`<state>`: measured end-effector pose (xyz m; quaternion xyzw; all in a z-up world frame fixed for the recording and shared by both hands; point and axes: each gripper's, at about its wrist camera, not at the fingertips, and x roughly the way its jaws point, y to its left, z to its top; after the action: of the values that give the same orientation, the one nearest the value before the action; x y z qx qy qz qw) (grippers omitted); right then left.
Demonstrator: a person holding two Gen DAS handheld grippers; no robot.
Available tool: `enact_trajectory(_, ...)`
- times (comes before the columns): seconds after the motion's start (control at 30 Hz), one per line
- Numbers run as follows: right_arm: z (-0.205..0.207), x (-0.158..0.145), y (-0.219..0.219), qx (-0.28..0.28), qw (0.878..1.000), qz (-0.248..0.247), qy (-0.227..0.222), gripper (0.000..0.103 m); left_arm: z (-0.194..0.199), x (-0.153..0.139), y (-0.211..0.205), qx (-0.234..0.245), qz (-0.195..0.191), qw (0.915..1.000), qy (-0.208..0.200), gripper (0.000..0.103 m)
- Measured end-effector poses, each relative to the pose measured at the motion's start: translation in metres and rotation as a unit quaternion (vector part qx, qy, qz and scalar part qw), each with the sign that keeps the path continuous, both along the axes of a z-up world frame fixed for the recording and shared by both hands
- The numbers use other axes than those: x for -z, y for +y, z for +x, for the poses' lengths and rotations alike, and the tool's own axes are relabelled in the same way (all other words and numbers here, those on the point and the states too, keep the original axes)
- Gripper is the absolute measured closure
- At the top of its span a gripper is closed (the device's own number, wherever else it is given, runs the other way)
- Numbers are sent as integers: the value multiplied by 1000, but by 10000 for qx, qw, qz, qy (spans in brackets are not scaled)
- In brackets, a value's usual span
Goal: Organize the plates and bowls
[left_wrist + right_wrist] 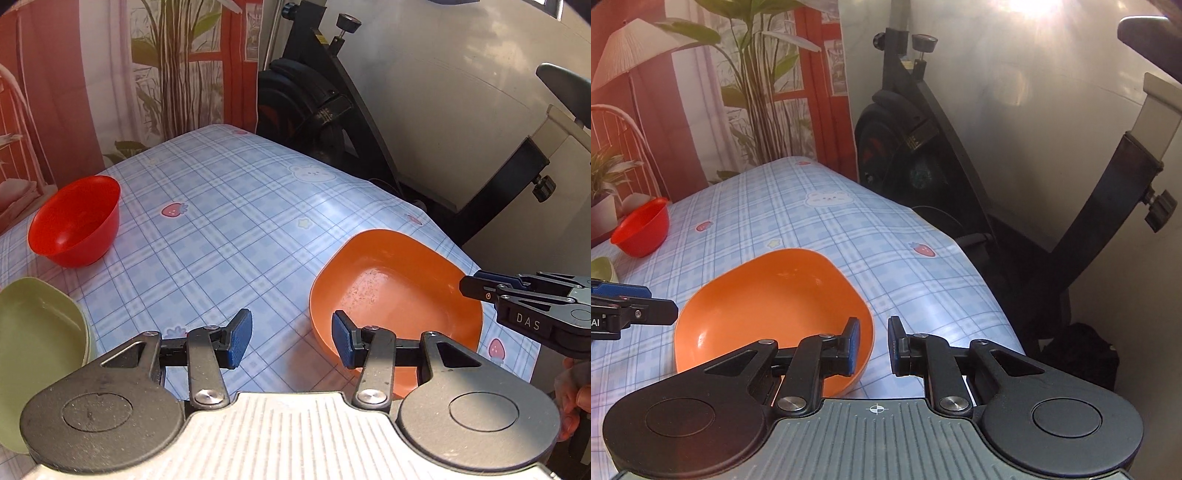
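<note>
In the left wrist view the green bowl [40,354] runs off the left edge, and the left claw [291,338] covers its near side. The same claw hides the near rim of the orange bowl [391,295]. The right claw [466,286] is cut by the right edge. From the right wrist, only a sliver of green bowl shows.

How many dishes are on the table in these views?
3. A red bowl sits toward the far left, a green dish at the near left edge, and an orange dish near the right edge. Others may lie outside the frames.
</note>
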<state>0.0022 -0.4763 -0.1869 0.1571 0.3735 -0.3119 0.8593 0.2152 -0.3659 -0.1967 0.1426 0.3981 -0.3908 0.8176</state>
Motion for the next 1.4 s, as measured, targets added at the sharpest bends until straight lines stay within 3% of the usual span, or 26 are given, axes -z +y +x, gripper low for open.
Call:
enact_trajectory(0.2,0,7,-1,106,9998,150,-61,88,11,16,-7,-6,-89,9992,381,53)
enact_trajectory(0.43,-4,13,-1,246,9992,277,-115,90,11,30,-16,93,-9,9987,493,54)
enact_trajectory(0.47,-4,13,-1,256,9992,285,-126,91,11,30,-16,83,-43,9984,553,56)
enact_trajectory(0.63,-2,11,2,230,9987,383,-234,97,10,30,-10,118,-268,9976,634,90)
enact_trajectory(0.77,0,1,12,230,9985,356,-351,98,6,19,3,79,-304,9983,492,90)
enact_trajectory(1.17,46,-53,71,-393,9956,329,-790,98,-8,-41,93,-600,-435,9972,74,90)
enact_trajectory(1.4,95,-85,127,-1041,9881,349,-1080,98,8,-69,173,-1007,-648,9925,225,88)
